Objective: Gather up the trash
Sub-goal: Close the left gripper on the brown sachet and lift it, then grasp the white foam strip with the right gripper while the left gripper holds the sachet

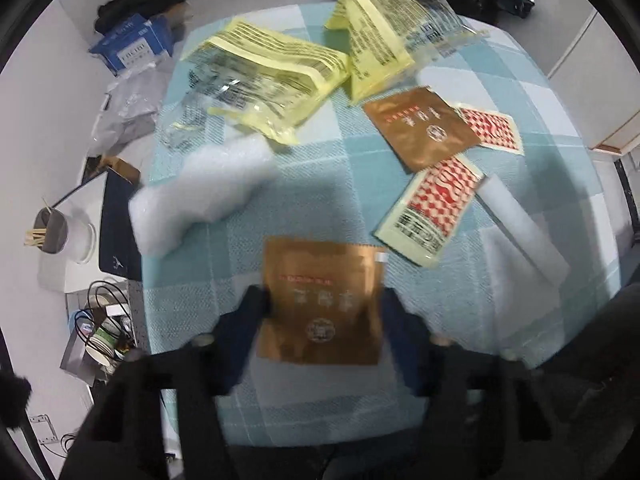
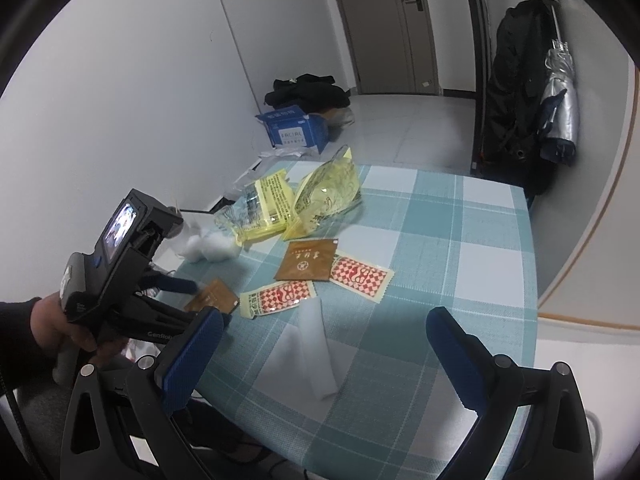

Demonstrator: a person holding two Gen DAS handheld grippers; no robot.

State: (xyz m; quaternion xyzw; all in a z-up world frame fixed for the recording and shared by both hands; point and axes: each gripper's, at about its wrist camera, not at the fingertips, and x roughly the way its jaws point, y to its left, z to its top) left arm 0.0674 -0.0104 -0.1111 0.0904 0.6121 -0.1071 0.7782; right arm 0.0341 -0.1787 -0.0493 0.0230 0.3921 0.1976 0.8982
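A brown packet (image 1: 320,280) lies between the fingers of my left gripper (image 1: 324,304), which points down at the blue-checked tablecloth (image 1: 320,184). Both pads meet the packet's side edges. The picture is blurred. From the right wrist, the left gripper (image 2: 208,300) is at the table's left edge on that packet (image 2: 216,300). My right gripper (image 2: 326,316) hangs open above a white foam strip (image 2: 320,352), holding nothing. Farther off lie a second brown packet (image 1: 420,128), two red-checked sachets (image 1: 436,208), two yellow bags (image 1: 272,76) and a white foam lump (image 1: 200,196).
A person's hand (image 2: 60,328) holds the left gripper. On the floor to the left are a blue box (image 2: 294,130), dark clothes, a cup of sticks (image 1: 50,232), paper cups and cables (image 1: 104,340). A coat rack with an umbrella (image 2: 560,112) stands at the right.
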